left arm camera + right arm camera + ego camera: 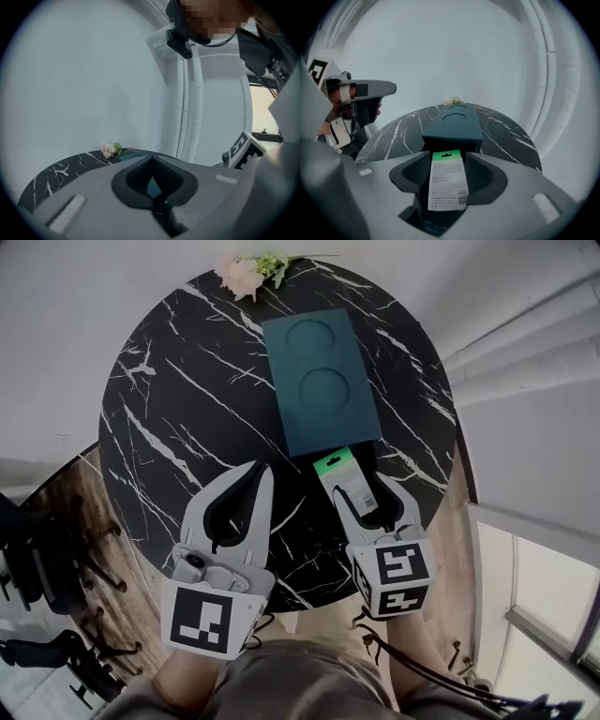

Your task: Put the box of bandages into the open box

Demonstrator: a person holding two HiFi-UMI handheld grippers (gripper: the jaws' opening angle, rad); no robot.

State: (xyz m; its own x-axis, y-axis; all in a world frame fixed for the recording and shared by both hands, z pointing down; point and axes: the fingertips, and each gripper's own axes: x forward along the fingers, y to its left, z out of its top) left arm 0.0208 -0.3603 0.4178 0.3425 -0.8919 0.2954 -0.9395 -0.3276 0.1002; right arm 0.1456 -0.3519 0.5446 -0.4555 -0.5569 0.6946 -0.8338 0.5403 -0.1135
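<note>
A dark teal box [321,381] with two round impressions on top lies lengthwise on the round black marble table [178,427]. My right gripper [359,486] is shut on the box of bandages [343,474], a white pack with a green end. The green end touches the teal box's near end. In the right gripper view the box of bandages [448,180] sits between the jaws, just in front of the teal box [453,124], whose near end looks dark. My left gripper [255,471] hovers to the left, shut with nothing in it, its tips [152,159] meeting.
A small bunch of pale flowers [246,273] lies at the table's far edge, beyond the teal box. The table's near rim runs just under both grippers. A wooden floor and dark chair legs [56,559] lie to the left, white window frames [534,596] to the right.
</note>
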